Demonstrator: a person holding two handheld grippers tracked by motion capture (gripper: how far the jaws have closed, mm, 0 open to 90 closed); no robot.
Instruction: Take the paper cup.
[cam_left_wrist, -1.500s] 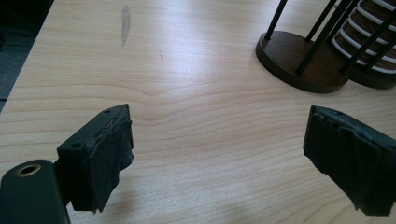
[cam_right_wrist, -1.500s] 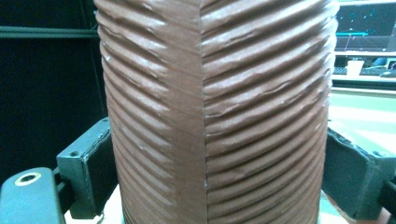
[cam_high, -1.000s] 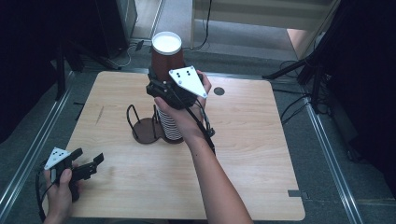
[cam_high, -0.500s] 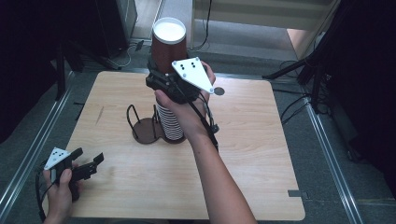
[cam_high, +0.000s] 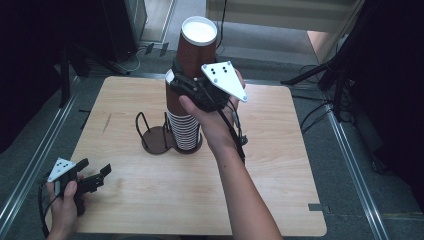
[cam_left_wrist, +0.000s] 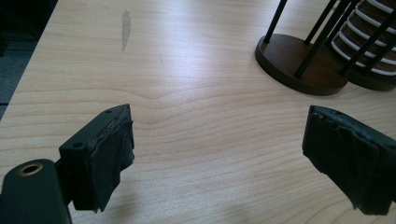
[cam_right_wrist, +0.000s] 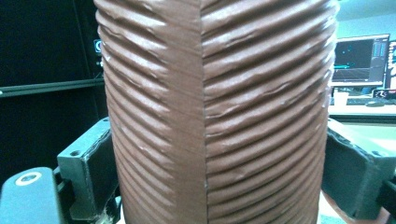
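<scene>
High view: rack (cam_high: 156, 136) beside cup stack (cam_high: 183, 131).

No text can be read; the monitor (cam_right_wrist: 362, 58) shows lines, perhaps graphs, too blurred to tell.

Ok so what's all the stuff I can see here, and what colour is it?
Table: one, light wood, middle of the scene.
Top cup: one, ribbed brown with white inside, lifted above the stack, gripped.
Cup stack: one stack, brown with white rims, on the table.
Cup holder: one, dark brown base with black rods, just left of the stack.
Monitor: one, dark, lit screen, far background.
Right gripper: black, closed on the top cup.
Left gripper: black, open, low over the table's near left corner.
</scene>
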